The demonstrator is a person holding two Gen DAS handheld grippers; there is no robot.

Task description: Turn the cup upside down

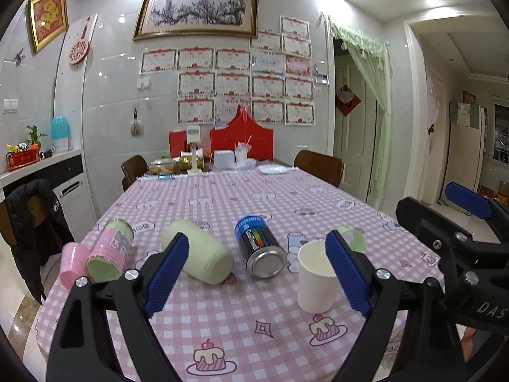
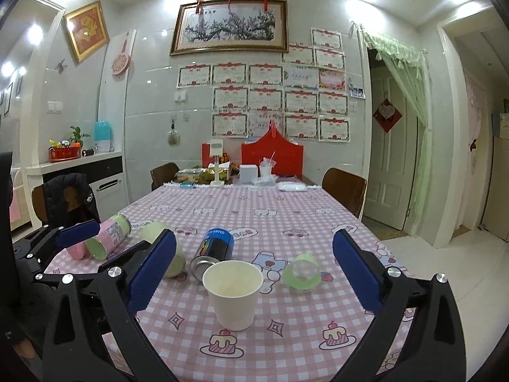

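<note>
The white paper cup [image 2: 233,293] stands upright on the worktop [image 2: 286,216], its open mouth facing up. It sits right in front of my right claw [image 2: 254,273], in the middle of the gap between the two blue fingers [image 2: 149,270]. That claw is wide apart and holds nothing. My left claw [image 1: 257,273] is wide apart and empty too, and the cup is off to its right side, by the right finger. So I think my right claw is the better one to grab the cup and turn it over.
</note>
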